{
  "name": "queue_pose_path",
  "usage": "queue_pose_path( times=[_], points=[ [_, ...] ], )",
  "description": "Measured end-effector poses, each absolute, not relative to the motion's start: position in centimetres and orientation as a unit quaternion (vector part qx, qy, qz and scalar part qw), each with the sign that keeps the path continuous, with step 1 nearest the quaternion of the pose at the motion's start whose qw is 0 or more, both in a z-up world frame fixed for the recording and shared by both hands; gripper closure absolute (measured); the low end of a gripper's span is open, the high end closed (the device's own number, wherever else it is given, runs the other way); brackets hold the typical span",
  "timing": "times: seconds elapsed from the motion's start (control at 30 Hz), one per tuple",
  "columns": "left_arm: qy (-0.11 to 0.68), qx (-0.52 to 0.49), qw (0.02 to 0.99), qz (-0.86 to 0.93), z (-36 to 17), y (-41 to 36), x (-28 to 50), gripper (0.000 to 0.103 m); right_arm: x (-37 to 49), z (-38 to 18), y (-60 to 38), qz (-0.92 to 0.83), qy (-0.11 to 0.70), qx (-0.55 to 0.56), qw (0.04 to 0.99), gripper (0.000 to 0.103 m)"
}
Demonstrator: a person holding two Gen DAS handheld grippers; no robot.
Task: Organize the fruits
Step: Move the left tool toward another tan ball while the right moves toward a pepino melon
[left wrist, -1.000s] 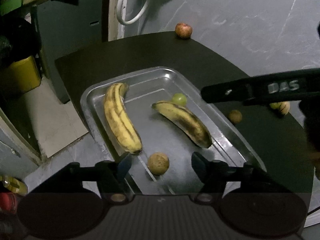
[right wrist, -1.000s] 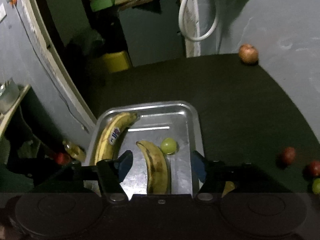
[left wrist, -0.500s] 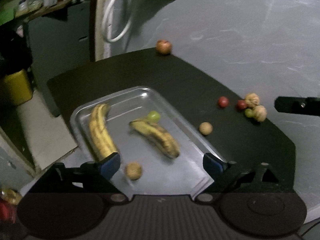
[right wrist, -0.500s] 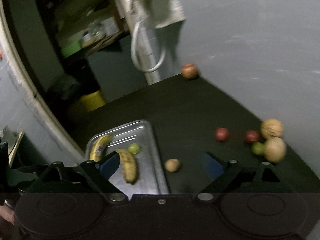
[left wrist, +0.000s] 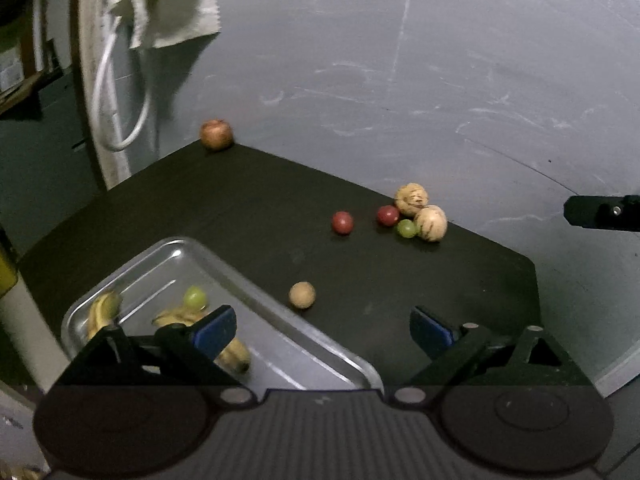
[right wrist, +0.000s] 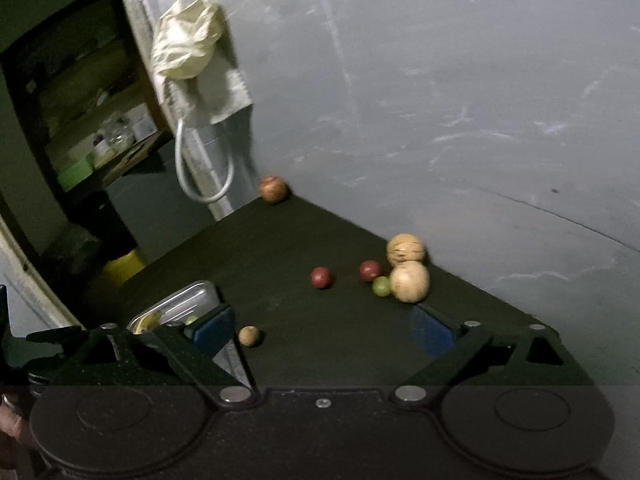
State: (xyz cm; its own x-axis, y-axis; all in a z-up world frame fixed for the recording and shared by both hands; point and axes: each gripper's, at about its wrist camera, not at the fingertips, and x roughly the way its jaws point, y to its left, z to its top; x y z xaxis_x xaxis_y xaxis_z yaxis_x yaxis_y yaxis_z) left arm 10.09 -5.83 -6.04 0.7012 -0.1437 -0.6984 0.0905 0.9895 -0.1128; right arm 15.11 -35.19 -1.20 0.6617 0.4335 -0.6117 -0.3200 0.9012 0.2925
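A steel tray (left wrist: 280, 332) at the lower left holds two bananas (left wrist: 102, 312) and a green grape (left wrist: 195, 297). On the dark table lie a small brown fruit (left wrist: 302, 295), two red fruits (left wrist: 342, 223), a green grape (left wrist: 407, 228), two tan striped fruits (left wrist: 431, 223) and an apple (left wrist: 216, 134) at the far corner. My left gripper (left wrist: 322, 328) hangs over the tray's right rim, jaws opening, nothing between them. My right gripper (right wrist: 322, 330) hovers short of the fruit cluster (right wrist: 410, 281) and the brown fruit (right wrist: 249, 336), jaws opening and empty too.
A grey wall runs along the table's far edge. A white cloth (right wrist: 188, 40) and a hose loop (right wrist: 204, 172) hang at the wall's corner. A yellow container (right wrist: 124, 266) stands on the floor beyond the table. A hand (right wrist: 10, 428) shows at the lower left.
Both grippers rose and swung right, away from the tray and toward the loose fruit, and their jaws spread wider. The right gripper no longer crosses over the tray.
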Motion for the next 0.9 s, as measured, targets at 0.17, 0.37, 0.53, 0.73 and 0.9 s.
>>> queue_pose_path(
  times=[0.17, 0.37, 0.53, 0.73, 0.9],
  points=[
    [0.389, -0.028, 0.917, -0.079, -6.8, -5.8, 11.7, 0.007, 15.1, -1.9, -35.4, 0.185, 0.365, 0.084, 0.909, 0.008],
    [0.400, -0.021, 0.911, -0.096, -7.9, -5.6, 13.1, 0.007, 15.9, -2.8, -34.5, 0.175, 0.377, 0.080, 0.906, 0.008],
    [0.404, -0.012, 0.908, -0.107, -9.0, -5.8, 14.7, 0.007, 16.9, -3.7, -33.7, 0.172, 0.388, 0.074, 0.902, 0.008],
    [0.413, -0.008, 0.904, -0.109, -10.9, -6.3, 17.1, 0.008, 18.5, -5.0, -32.9, 0.171, 0.403, 0.064, 0.897, 0.008],
    [0.420, 0.007, 0.901, -0.109, -12.3, -6.7, 19.1, 0.010, 20.3, -6.2, -32.3, 0.172, 0.413, 0.056, 0.892, 0.008]
  ],
)
